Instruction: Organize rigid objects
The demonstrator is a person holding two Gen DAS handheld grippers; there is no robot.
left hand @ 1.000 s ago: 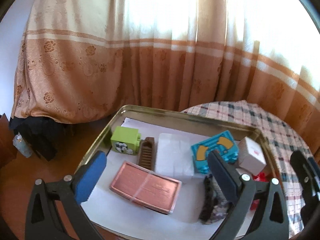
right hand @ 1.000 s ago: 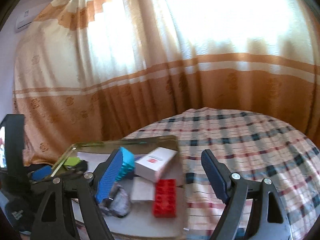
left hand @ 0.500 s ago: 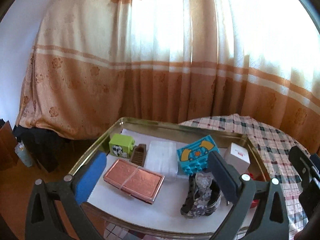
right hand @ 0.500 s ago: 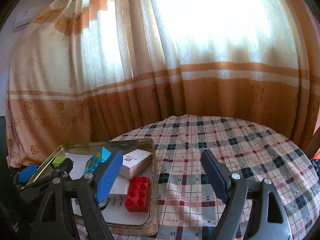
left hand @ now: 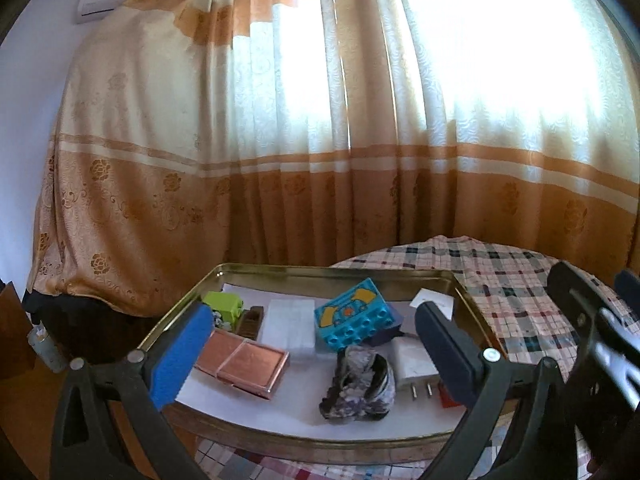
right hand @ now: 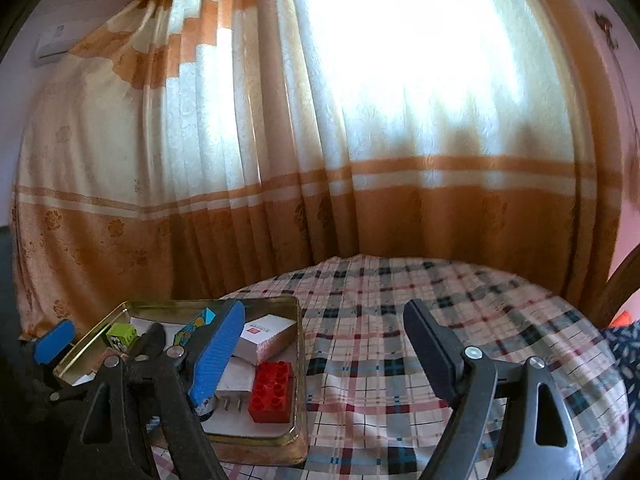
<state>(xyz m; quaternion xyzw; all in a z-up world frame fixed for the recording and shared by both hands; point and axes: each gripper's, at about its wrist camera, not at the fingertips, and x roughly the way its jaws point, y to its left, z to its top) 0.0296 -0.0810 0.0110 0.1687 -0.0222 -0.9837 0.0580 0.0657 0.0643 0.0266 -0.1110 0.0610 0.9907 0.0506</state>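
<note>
A gold metal tray (left hand: 280,270) holds several rigid objects: a green block (left hand: 224,304), a copper tin (left hand: 244,364), a clear white case (left hand: 290,326), a blue toy brick (left hand: 354,320), a white box (left hand: 434,300), a white plug adapter (left hand: 412,364) and a dark crumpled bundle (left hand: 358,384). A red brick (right hand: 272,392) shows in the right wrist view beside the white box (right hand: 266,332). My left gripper (left hand: 312,356) is open and empty above the tray's near edge. My right gripper (right hand: 324,354) is open and empty over the plaid cloth.
The tray (right hand: 298,360) sits at the left side of a round table with a plaid cloth (right hand: 460,320). An orange and cream curtain (left hand: 320,160) hangs behind. The other gripper (left hand: 592,340) stands at the right edge of the left wrist view.
Both grippers have drawn back and up from the tray. The tray looks smaller and lower in both views. Both stay open.
</note>
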